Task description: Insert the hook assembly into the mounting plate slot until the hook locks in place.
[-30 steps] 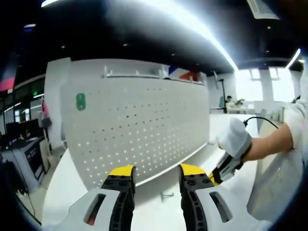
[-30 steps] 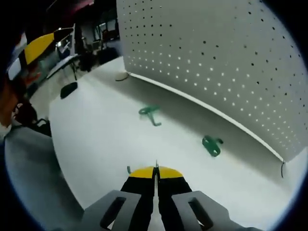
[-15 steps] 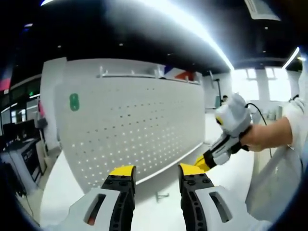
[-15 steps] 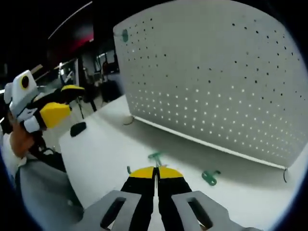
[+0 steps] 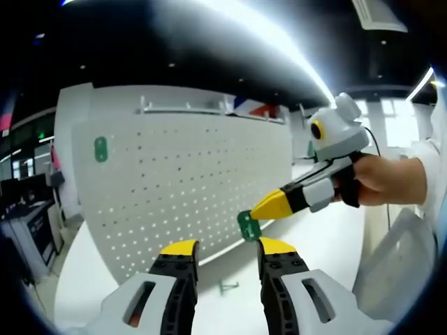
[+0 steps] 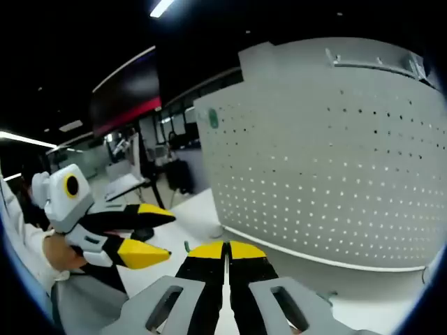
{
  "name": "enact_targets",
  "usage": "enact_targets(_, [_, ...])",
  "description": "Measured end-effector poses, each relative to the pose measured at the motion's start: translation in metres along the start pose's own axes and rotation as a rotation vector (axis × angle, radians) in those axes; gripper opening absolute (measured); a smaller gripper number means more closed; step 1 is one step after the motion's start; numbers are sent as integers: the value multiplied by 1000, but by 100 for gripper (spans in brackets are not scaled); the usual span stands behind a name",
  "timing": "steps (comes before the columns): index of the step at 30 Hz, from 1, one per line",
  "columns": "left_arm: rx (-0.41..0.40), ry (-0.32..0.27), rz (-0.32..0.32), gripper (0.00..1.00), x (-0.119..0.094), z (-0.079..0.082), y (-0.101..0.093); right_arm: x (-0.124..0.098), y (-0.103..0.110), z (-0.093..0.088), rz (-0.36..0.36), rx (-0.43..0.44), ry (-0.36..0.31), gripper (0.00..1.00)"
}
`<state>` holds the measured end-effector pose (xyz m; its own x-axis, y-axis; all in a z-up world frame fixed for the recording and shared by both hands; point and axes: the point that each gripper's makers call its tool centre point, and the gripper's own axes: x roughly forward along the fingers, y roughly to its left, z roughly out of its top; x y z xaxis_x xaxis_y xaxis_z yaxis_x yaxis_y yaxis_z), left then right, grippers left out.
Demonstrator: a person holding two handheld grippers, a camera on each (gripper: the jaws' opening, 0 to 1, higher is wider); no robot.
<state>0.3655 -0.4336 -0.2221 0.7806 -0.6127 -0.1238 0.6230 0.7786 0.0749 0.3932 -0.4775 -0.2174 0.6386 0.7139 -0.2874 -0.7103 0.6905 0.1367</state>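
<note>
Now, right gripper (image 5: 262,211): raised before the pegboard (image 5: 181,188), clamping green hook (image 5: 248,225);
left gripper (image 5: 223,250): jaws parted, empty.

Three hooks (image 5: 248,225) — one pegboard (image 5: 181,188)

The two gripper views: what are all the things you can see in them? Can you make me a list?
Pegboard: one, white with rows of small holes, standing upright on the table.
Green hook on the board: one, near the pegboard's upper corner.
Green hook in the jaws: one, held at the right gripper's yellow tips, in front of the pegboard.
Small hook on the table: one, pale, lying near the pegboard's foot.
Table: one, white, under everything.
Left gripper: yellow tips, jaws apart, holding nothing.
Right gripper: yellow tips, jaws closed on the green hook.
Hand: one, the person's, gripping the right gripper's handle.
</note>
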Motion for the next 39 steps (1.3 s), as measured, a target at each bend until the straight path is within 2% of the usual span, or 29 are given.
enact_targets(7, [-32, -10, -7, 26, -1, 1, -1, 4, 21, 5, 59, -18, -18, 0])
enact_targets(13, [-67, -16, -32, 17, 0, 2, -8, 4, 30, 5, 91, -2, -23, 0])
enact_targets(16, [-81, -29, -20, 14, -1, 6, -10, 5, 33, 3, 107, 12, -23, 0])
enact_targets(19, [-58, -19, -17, 10, -1, 6, -11, 4, 35, 0, 120, 25, -23, 0])
enact_targets(25, [-54, 0, -10, 8, -2, 9, -16, -4, 35, 5, 141, 59, -41, 0])
enact_targets(39, [-38, 26, 27, 5, -7, 22, -37, -26, 47, 13, 218, 66, -55, 0])
